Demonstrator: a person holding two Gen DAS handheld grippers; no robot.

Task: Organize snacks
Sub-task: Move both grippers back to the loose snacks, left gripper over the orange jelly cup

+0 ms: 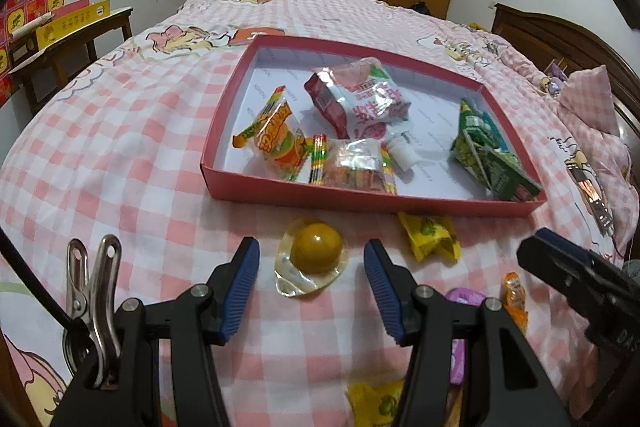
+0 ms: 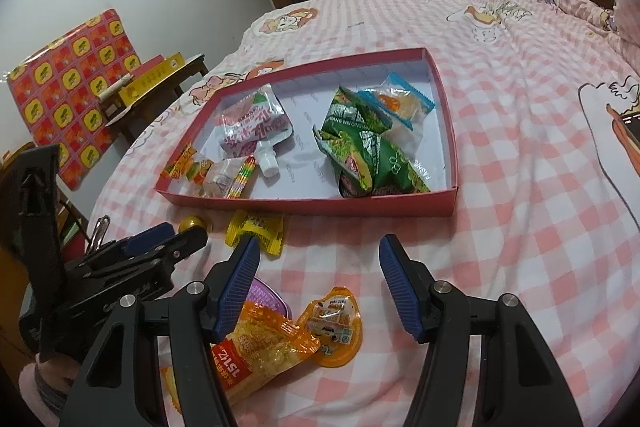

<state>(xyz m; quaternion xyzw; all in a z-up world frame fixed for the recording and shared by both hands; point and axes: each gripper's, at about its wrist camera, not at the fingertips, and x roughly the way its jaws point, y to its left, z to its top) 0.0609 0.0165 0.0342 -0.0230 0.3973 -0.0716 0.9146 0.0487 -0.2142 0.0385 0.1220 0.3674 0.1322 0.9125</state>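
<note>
A shallow red box (image 1: 360, 198) (image 2: 304, 205) lies on the pink checked bed and holds several snack packets: a pink-white spouted pouch (image 1: 362, 103) (image 2: 256, 125), green packets (image 1: 486, 151) (image 2: 368, 155) and a burger gummy pack (image 1: 276, 137). In front of the box lie a clear-wrapped round yellow jelly (image 1: 314, 257) (image 2: 191, 223) and a yellow packet (image 1: 430, 235) (image 2: 256, 231). My left gripper (image 1: 311, 261) is open, its jaws on either side of the jelly. My right gripper (image 2: 319, 259) is open and empty above the bedspread; an orange noodle pack (image 2: 260, 351) and an orange jelly cup (image 2: 334, 327) lie below it.
A purple packet (image 1: 464, 299) (image 2: 260, 293) and another yellow packet (image 1: 376, 403) lie near the front edge. A metal clip (image 1: 94, 291) is fixed to the left gripper. A dark wooden side table (image 1: 68, 43) with yellow boxes stands left of the bed. Pillows (image 1: 588, 103) lie at right.
</note>
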